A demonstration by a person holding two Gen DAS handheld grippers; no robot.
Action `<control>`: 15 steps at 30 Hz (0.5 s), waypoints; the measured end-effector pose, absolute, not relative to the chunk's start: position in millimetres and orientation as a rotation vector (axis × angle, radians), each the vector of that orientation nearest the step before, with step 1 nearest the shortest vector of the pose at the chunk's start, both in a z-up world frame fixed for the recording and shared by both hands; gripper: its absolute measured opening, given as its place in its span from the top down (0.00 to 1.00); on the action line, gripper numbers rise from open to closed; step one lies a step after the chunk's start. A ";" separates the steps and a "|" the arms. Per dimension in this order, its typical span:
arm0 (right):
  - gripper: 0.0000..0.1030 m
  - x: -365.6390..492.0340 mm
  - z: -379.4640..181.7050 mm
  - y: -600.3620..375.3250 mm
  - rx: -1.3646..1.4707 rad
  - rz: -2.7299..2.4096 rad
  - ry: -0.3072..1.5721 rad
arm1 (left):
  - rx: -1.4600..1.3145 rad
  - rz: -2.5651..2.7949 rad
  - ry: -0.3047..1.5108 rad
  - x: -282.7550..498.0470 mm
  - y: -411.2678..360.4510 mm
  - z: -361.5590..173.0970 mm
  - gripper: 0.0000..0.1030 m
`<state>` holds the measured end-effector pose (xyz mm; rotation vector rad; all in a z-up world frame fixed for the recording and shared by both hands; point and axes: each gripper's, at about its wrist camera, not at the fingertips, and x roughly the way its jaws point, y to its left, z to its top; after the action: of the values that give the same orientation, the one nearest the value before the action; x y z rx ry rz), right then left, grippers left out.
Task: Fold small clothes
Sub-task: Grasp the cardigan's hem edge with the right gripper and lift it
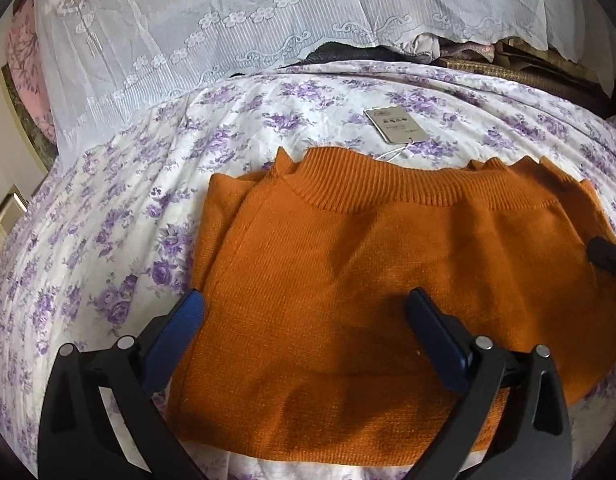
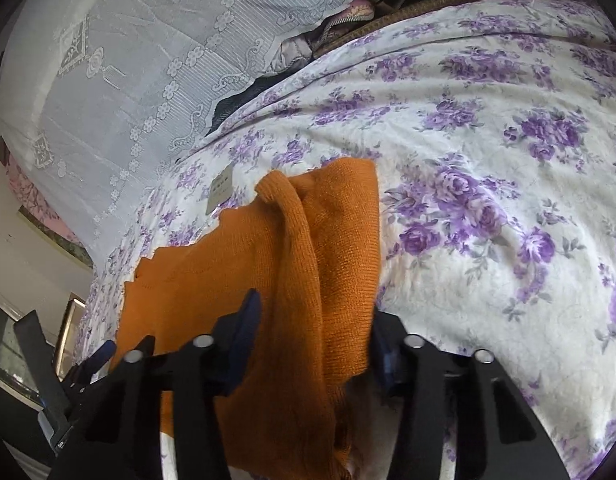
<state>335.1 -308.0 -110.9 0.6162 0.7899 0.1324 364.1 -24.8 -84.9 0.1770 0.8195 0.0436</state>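
Observation:
An orange knit sweater [image 1: 368, 272] lies folded on the floral bedsheet [image 1: 108, 220], ribbed collar at the far side, with a grey paper tag [image 1: 394, 124] beyond the collar. My left gripper [image 1: 304, 304] is open, its blue-padded fingers spread over the sweater's near left part. In the right wrist view the sweater [image 2: 236, 264] has its right side folded up in a ridge. My right gripper [image 2: 314, 316] is open with its fingers on either side of that raised fold, not pinching it. The right gripper's tip [image 1: 608, 258] shows at the left view's right edge.
A white lace cloth [image 1: 188, 32] covers piled things at the far side of the bed. A pink pillow [image 1: 24, 60] is at far left. The bed's left edge drops to the floor [image 1: 4, 184]. The sheet spreads wide to the right [image 2: 508, 200].

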 end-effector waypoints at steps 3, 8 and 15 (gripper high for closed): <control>0.70 332.5 -107.4 -308.2 0.638 0.144 0.776 | 0.186 0.048 0.819 364.2 -26.2 -85.5 0.04; 0.57 346.4 -117.0 -298.1 0.670 0.168 0.838 | 0.192 0.052 0.822 367.7 -27.1 -86.3 0.04; 0.76 335.2 -109.6 -297.9 0.671 0.117 0.763 | 0.200 0.054 0.818 368.5 -27.4 -87.5 0.04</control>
<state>335.2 -297.9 -109.6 0.6710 0.7627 0.1170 368.5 -27.4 -87.5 0.1999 0.8185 0.0544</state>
